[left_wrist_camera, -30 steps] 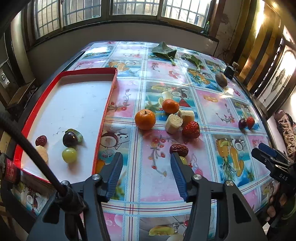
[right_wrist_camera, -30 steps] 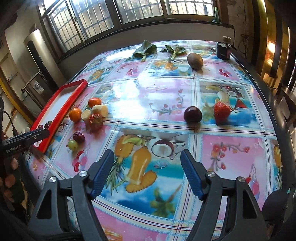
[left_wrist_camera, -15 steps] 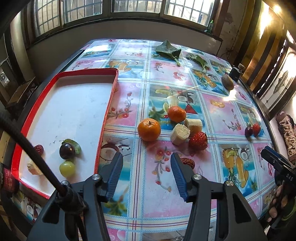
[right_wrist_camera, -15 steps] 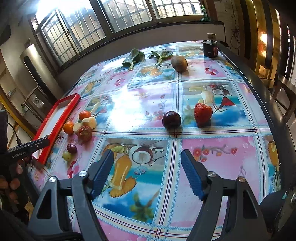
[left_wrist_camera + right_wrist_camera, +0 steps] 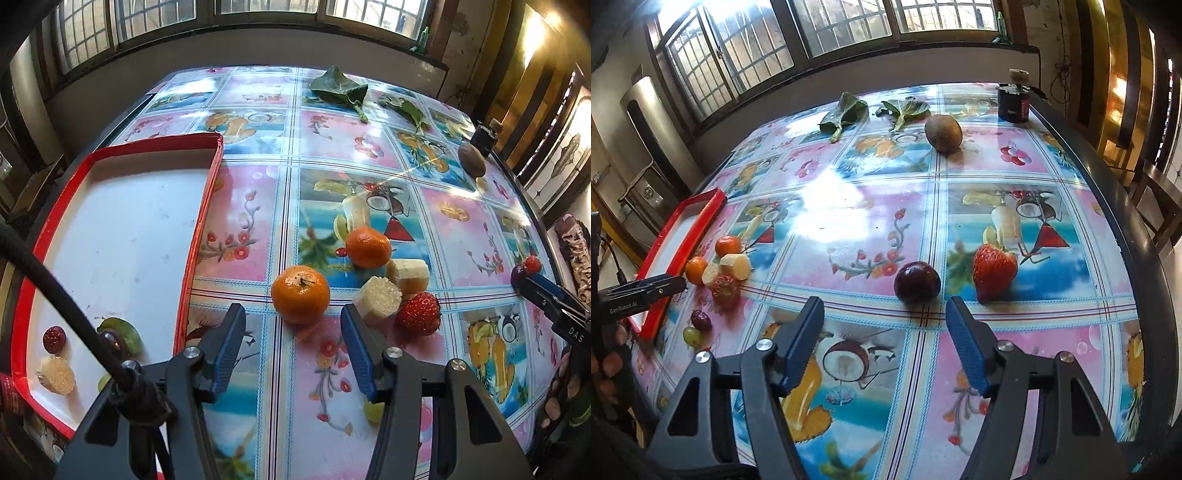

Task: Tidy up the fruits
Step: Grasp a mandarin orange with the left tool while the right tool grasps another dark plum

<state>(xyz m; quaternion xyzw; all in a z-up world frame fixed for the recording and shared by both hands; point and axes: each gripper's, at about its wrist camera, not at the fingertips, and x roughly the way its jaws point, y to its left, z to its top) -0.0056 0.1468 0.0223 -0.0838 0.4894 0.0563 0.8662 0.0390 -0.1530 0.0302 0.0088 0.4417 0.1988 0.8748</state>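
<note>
The left hand-held gripper [image 5: 293,332] hangs low over the table [image 5: 369,147] with its jaws spread wide and nothing between them. Straight ahead, just beyond the gap between the blue pads, sits a mandarin [image 5: 300,294], stem scar turned up. It lies nearly on the centre line of the opening, a little nearer the left pad than the right, so a short push forward would probably bring the pads to either side of it. Being round, it has no long axis to line up with. A cut banana piece [image 5: 377,300] lies close by the right pad (likely to be nudged if the approach drifts that way), with a strawberry [image 5: 418,313] beside it and a second mandarin [image 5: 368,247] farther back.

The red tray [image 5: 199,221] lies to the left and already holds a few small fruits near its front corner.

The right hand-held gripper [image 5: 884,332] is likewise wide apart and empty, with a dark plum [image 5: 917,282] just ahead of its opening and a strawberry [image 5: 994,271] to the right of that. Each fruit cluster has its own nearer hand
</note>
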